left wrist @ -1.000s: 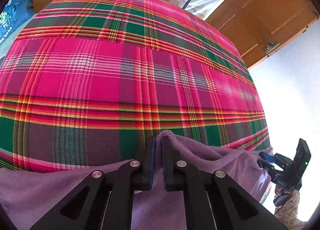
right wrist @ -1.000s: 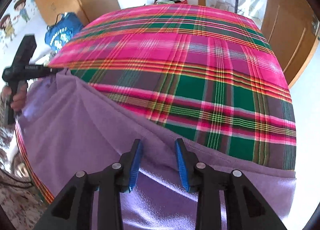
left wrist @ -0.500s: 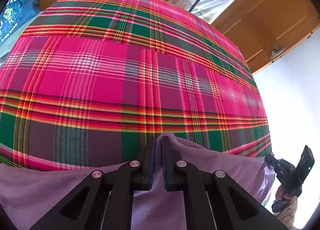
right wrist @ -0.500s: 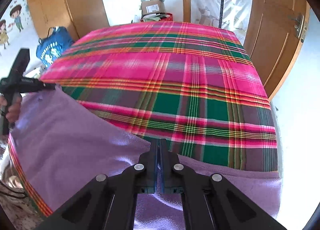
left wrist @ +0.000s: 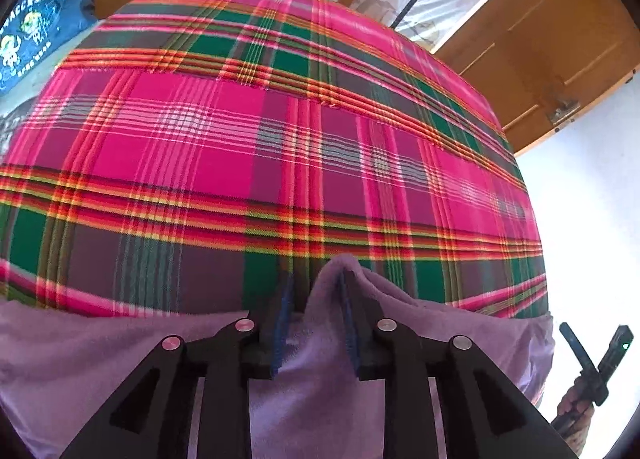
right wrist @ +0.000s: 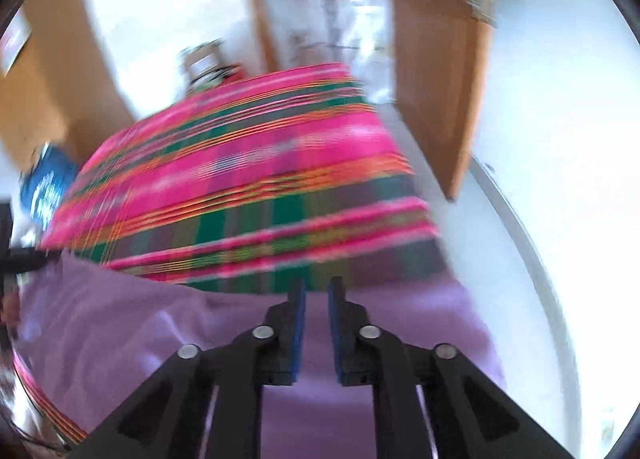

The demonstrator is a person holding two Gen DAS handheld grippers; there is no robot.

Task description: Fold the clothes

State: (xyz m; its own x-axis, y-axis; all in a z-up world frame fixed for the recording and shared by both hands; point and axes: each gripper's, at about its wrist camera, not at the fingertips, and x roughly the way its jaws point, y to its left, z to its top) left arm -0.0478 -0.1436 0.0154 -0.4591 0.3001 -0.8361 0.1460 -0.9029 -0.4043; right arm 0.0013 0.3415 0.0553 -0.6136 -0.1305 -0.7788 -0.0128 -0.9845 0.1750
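Left wrist view shows the soft purple fleece garment [left wrist: 328, 387] lying along the near edge of the pink-and-green plaid bed cover [left wrist: 256, 163], long axis running left to right. Left gripper [left wrist: 316, 291] fingers are parted, a peak of cloth against the right one. Right gripper [right wrist: 316, 291] fingers stand narrowly apart, empty, view blurred. Regrip both corners evenly.

One purple cloth [left wrist: 328, 399] lies between the jaws, one plaid blanket [left wrist: 256, 163] beyond them, one wooden door [left wrist: 552, 55] farther off, two grippers [left wrist: 314, 299] [right wrist: 316, 299].
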